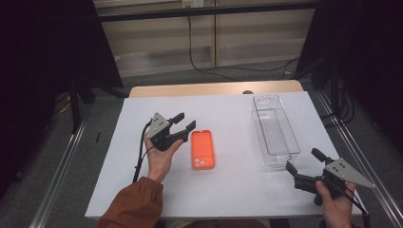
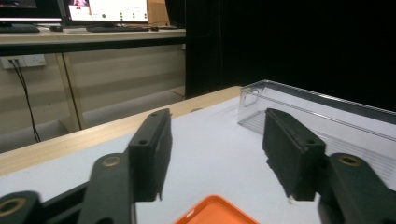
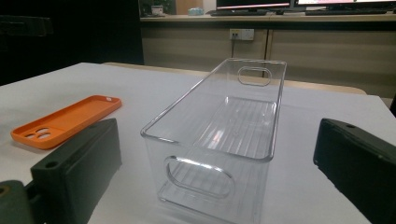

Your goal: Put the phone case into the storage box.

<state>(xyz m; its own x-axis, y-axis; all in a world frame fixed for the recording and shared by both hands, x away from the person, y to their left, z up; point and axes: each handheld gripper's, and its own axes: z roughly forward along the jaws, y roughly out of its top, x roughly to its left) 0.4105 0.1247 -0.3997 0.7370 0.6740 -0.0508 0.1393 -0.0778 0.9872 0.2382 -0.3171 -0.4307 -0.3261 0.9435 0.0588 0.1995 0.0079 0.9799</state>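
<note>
Left tongs (image 1: 186, 122) half open, empty, nearer: phone case (image 1: 203, 149) just right, lengthwise. Right tongs (image 1: 302, 160) wide open, empty, facing bin (image 1: 275, 129).

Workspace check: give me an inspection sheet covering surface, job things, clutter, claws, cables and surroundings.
Surface: white sheet over a wooden table.
Job things: orange phone case lying flat, camera cutout toward the person; clear bin empty, upright, to its right.
Clutter: nothing seen.
Claws: left claw open, beside the case, nothing between its jaws; right claw open, aimed at the bin's near end, apart from it.
Cables: one trails from each claw; a black cable runs across the floor behind.
Surroundings: black curtains, monitors on a desk behind.
</note>
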